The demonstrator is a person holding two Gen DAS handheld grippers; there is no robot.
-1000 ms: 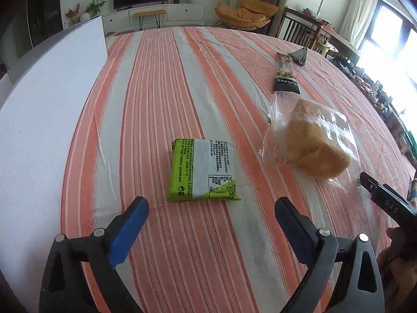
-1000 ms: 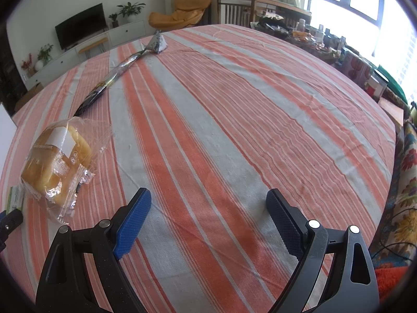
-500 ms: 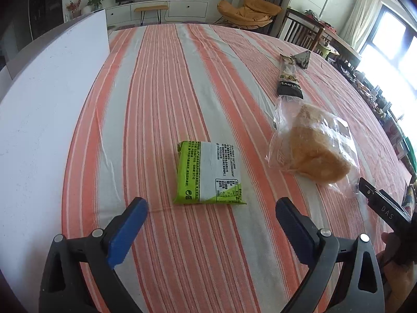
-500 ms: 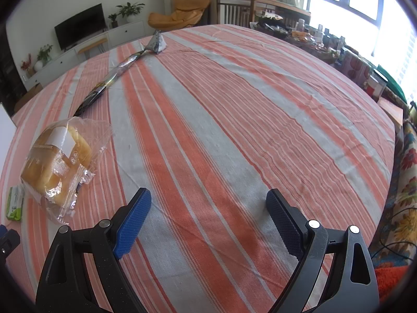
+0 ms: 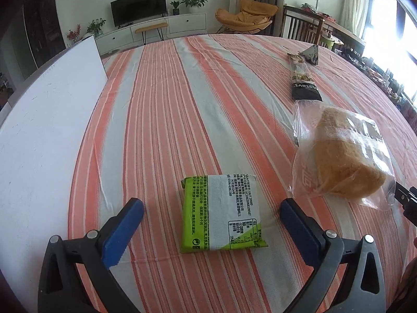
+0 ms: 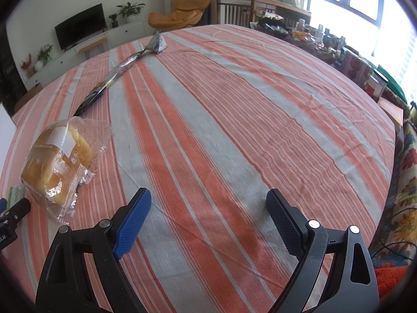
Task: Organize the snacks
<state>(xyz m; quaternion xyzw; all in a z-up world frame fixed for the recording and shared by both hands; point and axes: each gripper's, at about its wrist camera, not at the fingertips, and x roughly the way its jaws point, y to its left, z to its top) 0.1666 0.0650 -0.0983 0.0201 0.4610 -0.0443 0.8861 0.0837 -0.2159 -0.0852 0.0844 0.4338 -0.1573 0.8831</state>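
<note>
Left gripper (image 5: 211, 220) jaws opening, near full spread, nothing gripped; green-and-white snack packet (image 5: 221, 212) flat on striped tablecloth (image 5: 166, 120), lying between the blue pads (image 5: 122, 229) but untouched by them. Right of packet, well apart: bread in clear bag (image 5: 344, 156). Beyond bread: long dark snack stick wrapper (image 5: 303, 83), triangular foil pack (image 5: 311, 54) at its far end. White board (image 5: 47, 120) along left of cloth. Right gripper (image 6: 208, 224) wide open over bare cloth, empty, bread bag (image 6: 56, 161) off to its left. Tip of right gripper just visible at right edge of left wrist view.
</note>
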